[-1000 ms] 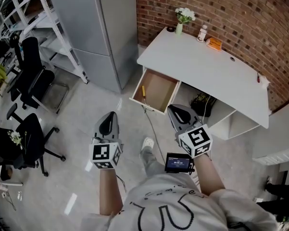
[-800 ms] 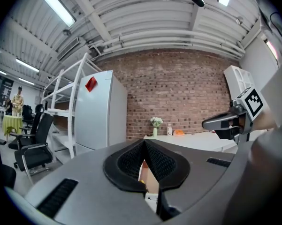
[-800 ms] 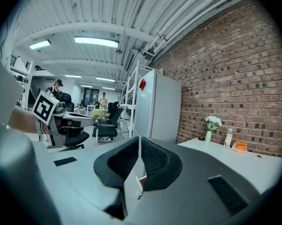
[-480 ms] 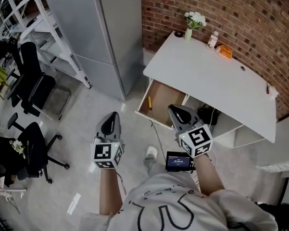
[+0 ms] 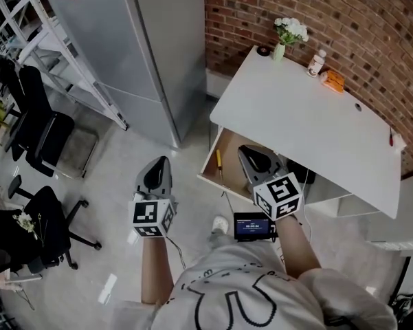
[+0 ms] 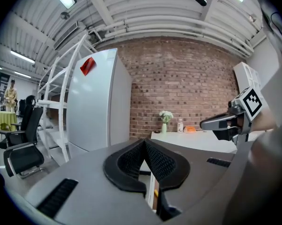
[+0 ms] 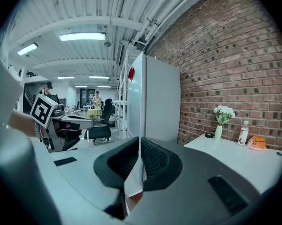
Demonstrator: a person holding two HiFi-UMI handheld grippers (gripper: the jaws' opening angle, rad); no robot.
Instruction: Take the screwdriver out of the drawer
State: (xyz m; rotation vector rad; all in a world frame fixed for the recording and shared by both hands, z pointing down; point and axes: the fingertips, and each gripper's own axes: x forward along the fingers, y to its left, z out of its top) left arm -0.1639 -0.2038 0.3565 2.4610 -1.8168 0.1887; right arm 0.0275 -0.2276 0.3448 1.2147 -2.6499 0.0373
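A screwdriver with a yellow handle lies along the left side of the open wooden drawer under the white desk. In the head view my right gripper hangs over the drawer's right part, just right of the screwdriver, jaws shut and empty. My left gripper is held over the floor left of the drawer, also shut on nothing. The left gripper view shows its pads meeting, with the desk and the right gripper ahead. In the right gripper view the jaws are pressed together.
A tall grey fridge stands left of the desk, with a white rack and black office chairs further left. A flower vase, a bottle and an orange object line the desk's back edge. A cable runs across the floor.
The person has stepped closer to the desk, so the drawer now lies under the right gripper in the head view. Both grippers stay shut and empty.
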